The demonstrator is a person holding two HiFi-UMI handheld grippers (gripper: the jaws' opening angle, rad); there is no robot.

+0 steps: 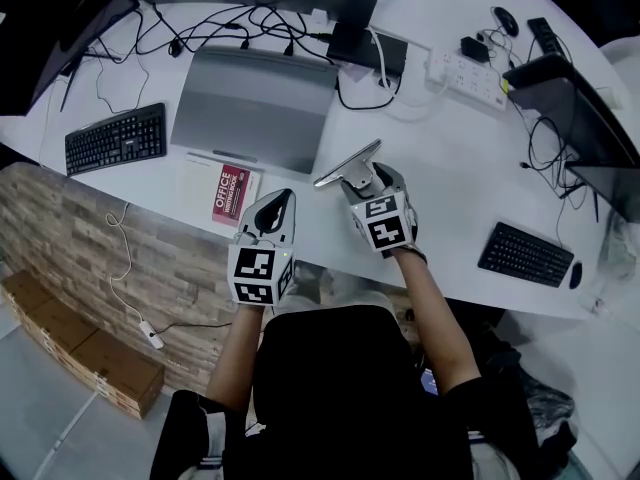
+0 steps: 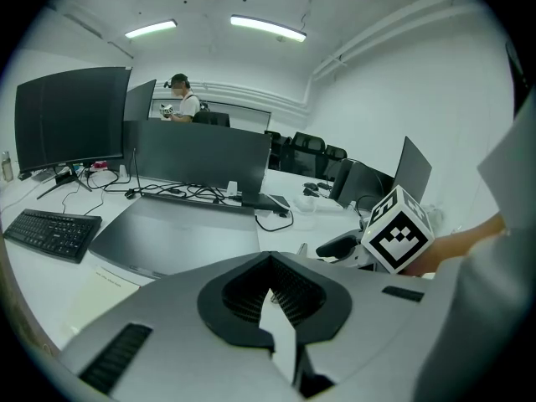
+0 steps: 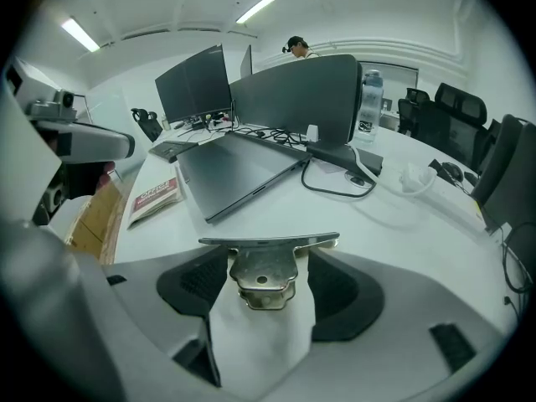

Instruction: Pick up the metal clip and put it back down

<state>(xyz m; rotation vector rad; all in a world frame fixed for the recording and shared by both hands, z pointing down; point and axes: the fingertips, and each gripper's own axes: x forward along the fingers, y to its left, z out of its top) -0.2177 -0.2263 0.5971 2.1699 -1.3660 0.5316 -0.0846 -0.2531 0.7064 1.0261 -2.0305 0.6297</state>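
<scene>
Metal clip point(image 3: 266, 268) clamped in the right gripper point(image 3: 266, 296)

The right gripper's jaws pinch the clip's handle, with its flat bar crosswise over the white desk point(image 1: 450, 158), near the closed grey laptop point(image 1: 255, 103). The left gripper point(image 1: 272, 214) has its jaws together on nothing, beside the red-covered booklet point(image 1: 229, 190).

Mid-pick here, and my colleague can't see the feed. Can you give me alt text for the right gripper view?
The right gripper is shut on the metal clip, its long flat bar lying crosswise at the jaw tips. Beyond, on the white desk, sit a closed grey laptop and a dark monitor.
</scene>
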